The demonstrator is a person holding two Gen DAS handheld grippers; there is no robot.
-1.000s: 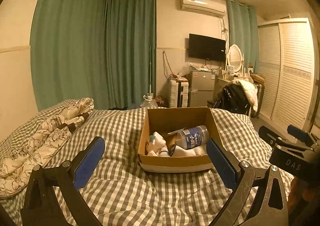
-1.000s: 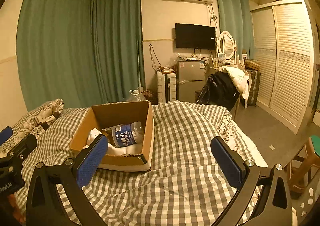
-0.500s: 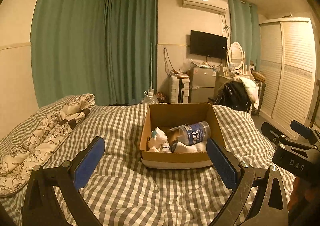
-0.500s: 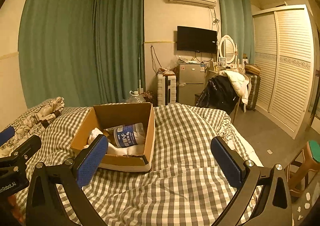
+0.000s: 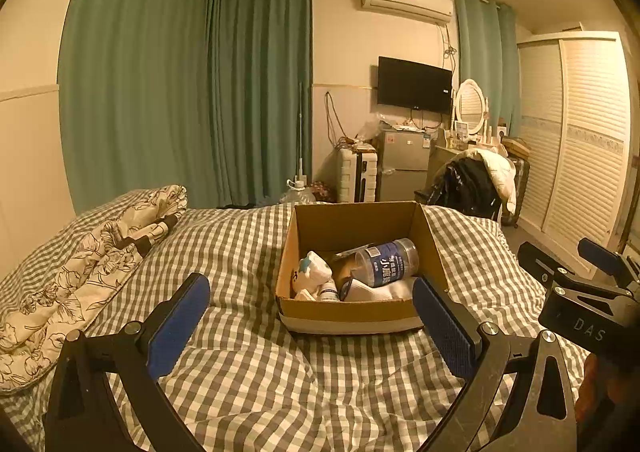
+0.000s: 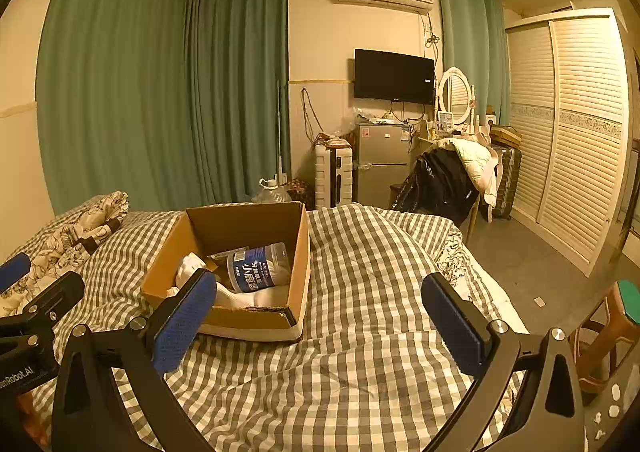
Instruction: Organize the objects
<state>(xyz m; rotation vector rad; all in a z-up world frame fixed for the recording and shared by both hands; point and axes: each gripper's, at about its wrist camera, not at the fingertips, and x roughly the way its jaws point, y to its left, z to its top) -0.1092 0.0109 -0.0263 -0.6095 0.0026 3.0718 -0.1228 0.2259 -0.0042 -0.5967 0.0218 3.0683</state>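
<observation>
So the cardboard box (image 5: 352, 312) is sat on the gingham-covered bed (image 5: 248, 372), and it's already been loaded: a clear plastic jar with a blue label (image 5: 386, 262) is lying on its side on top of some white bundled stuff (image 5: 312, 274), with what looks like white socks (image 5: 376, 292) tucked along the near wall. Exactly what the white bundle is can't be made out.

Compared with a second ago, not much has been touched in the box. The contents are lying just the same. What's shifted is the view: both cameras have been tipped up a little and eased back, so more of the bed is seen in front of the box.

Both sets of tongs are spread wide with nothing between the pads, the left tongs (image 5: 312, 326) framing the box and the right tongs (image 6: 320, 322) aimed to the right of it. No loose items are seen on the bed near them, so the packing is probably finished or nearly so.

A crumpled floral quilt (image 5: 80, 264) is piled on the left.
</observation>
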